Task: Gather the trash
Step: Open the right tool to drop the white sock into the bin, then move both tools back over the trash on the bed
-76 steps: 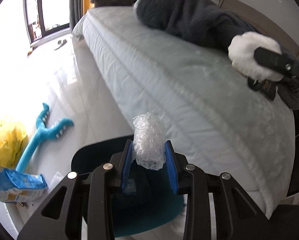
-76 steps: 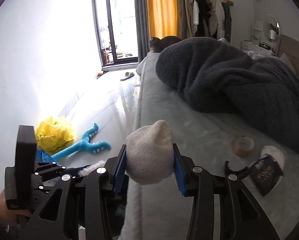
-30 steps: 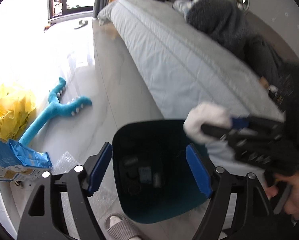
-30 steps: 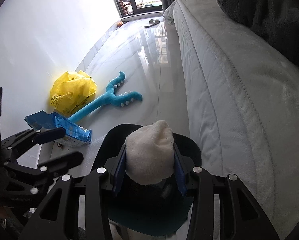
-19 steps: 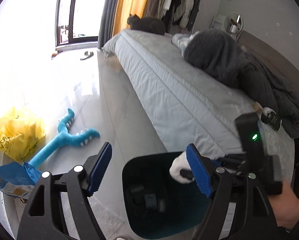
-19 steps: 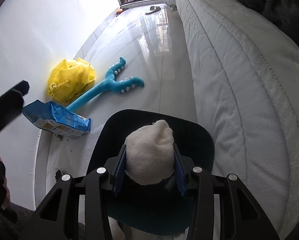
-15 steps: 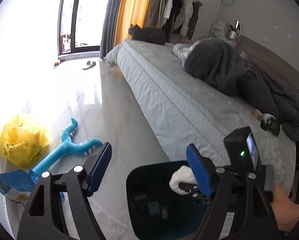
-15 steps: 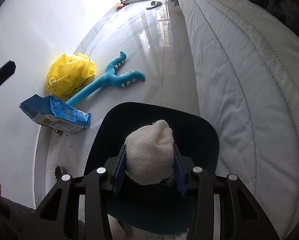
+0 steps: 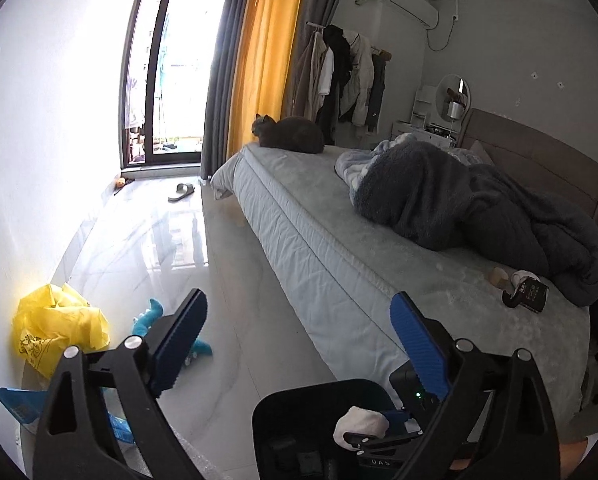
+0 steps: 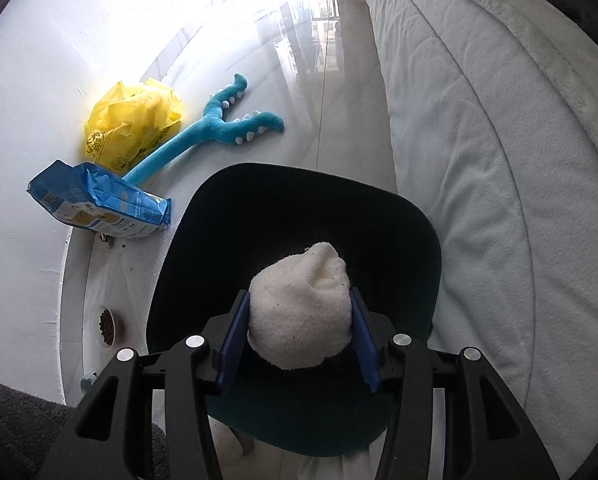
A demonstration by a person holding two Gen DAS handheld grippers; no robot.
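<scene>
Directly over the dark teal bin (image 10: 399, 240), the right gripper (image 10: 299, 332) points steeply down with a white cloth wad (image 10: 299, 312) between its blue pads (image 10: 235, 336). Its jaws have just been opening; the wad sits in the gap with both pads at its sides, and whether they press it cannot be told. Deep in the bin, the right wrist view shows only darkness. The left wrist view shows a few dark, unclear items on the bin's (image 9: 295, 412) floor, with the wad (image 9: 361, 426) hanging above the opening.

Nearer the left wall, the left gripper (image 9: 299, 344) stands wide with nothing between its pads; its jaws have just been opening too.

Left of the bin on the floor (image 10: 331, 92) lie a blue bag (image 10: 99, 200), a blue plush toy (image 10: 215, 128) and, farther, a yellow bag (image 10: 135, 120). A small bowl of brown pellets (image 10: 107, 326) sits near the wall. The bed (image 10: 499, 140) runs along the bin's right side.

Only the left wrist view takes in the room beyond: a dark cat (image 9: 291, 134) on the bed's far end, a rumpled dark blanket (image 9: 479, 216), a small black packet (image 9: 529, 292) near it, a slipper (image 9: 181, 191) by the glass door (image 9: 171, 64), and an orange curtain (image 9: 265, 48).
</scene>
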